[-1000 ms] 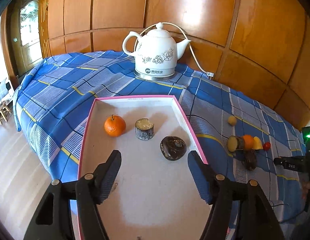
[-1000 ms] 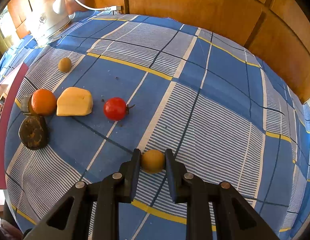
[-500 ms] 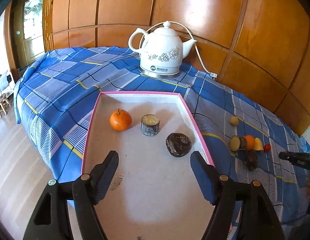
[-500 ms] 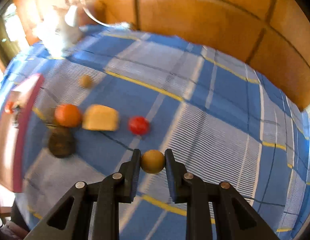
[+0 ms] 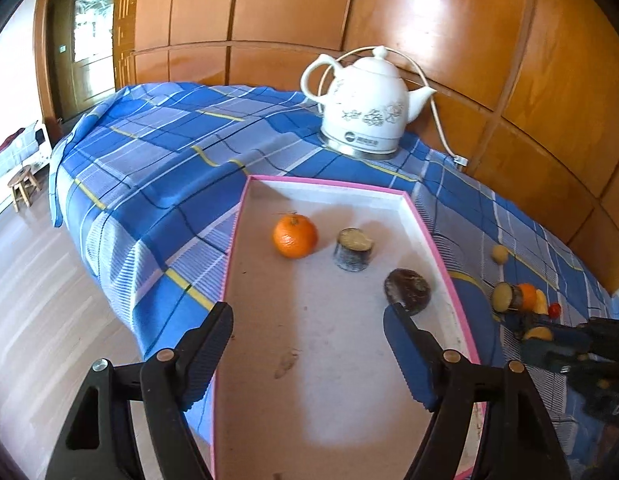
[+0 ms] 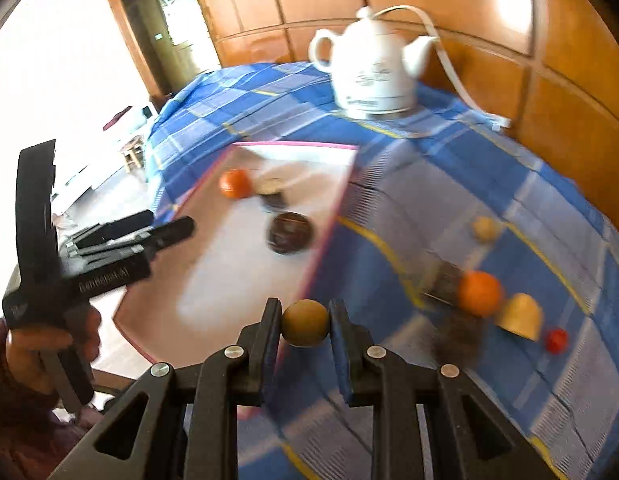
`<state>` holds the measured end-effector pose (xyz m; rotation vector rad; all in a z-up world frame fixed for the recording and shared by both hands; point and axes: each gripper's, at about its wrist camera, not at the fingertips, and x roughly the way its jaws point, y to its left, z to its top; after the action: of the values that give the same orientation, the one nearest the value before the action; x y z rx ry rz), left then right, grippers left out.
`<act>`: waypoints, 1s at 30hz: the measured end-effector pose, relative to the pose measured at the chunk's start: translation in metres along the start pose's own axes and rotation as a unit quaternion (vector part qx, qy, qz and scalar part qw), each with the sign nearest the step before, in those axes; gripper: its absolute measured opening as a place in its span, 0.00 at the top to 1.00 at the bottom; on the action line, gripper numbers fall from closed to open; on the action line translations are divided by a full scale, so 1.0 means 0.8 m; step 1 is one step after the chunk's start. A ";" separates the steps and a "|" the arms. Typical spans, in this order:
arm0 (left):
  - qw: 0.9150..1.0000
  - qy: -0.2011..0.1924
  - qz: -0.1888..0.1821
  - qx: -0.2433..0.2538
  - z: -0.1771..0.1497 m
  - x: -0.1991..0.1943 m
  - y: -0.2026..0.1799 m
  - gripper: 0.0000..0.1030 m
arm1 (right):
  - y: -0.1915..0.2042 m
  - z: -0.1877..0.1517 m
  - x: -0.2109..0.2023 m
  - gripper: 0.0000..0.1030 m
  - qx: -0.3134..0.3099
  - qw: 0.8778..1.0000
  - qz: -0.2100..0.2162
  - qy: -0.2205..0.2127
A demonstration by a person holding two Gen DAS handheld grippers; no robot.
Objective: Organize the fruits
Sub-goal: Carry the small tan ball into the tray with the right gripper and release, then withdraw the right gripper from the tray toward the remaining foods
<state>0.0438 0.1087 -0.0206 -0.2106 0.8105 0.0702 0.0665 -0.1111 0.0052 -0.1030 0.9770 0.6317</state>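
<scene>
My right gripper is shut on a small round tan fruit, held in the air near the right rim of the pink-edged white tray. It also shows in the left wrist view. My left gripper is open and empty above the tray's near part. In the tray lie an orange, a dark cut cylinder piece and a dark round fruit. On the cloth to the right lie another tan fruit, an orange, a yellow wedge, a cherry tomato and blurred dark pieces.
A white ceramic kettle with a cord stands on the blue checked tablecloth behind the tray, against the wooden wall. The table's left edge drops to the floor. A small stool stands far left.
My right gripper has lifted the tan fruit off the cloth and swung left toward the tray. My left gripper has drawn back and turned slightly left, still open.
</scene>
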 end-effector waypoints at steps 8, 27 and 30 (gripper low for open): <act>1.000 0.003 0.002 -0.007 -0.003 0.002 0.011 0.24 | 0.032 0.012 0.053 0.76 -0.011 1.000 -0.009 0.023; 0.999 -0.004 -0.010 0.036 -0.006 -0.005 -0.019 0.24 | -0.006 -0.012 0.013 0.65 0.001 0.999 -0.048 0.005; 0.999 -0.008 -0.015 0.047 -0.007 -0.009 -0.028 0.24 | -0.023 -0.019 0.002 0.65 0.004 0.998 -0.064 0.005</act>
<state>0.0378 0.0857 -0.0158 -0.1326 0.7935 0.0058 0.0653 -0.1309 -0.0083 -0.1598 0.9754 0.5102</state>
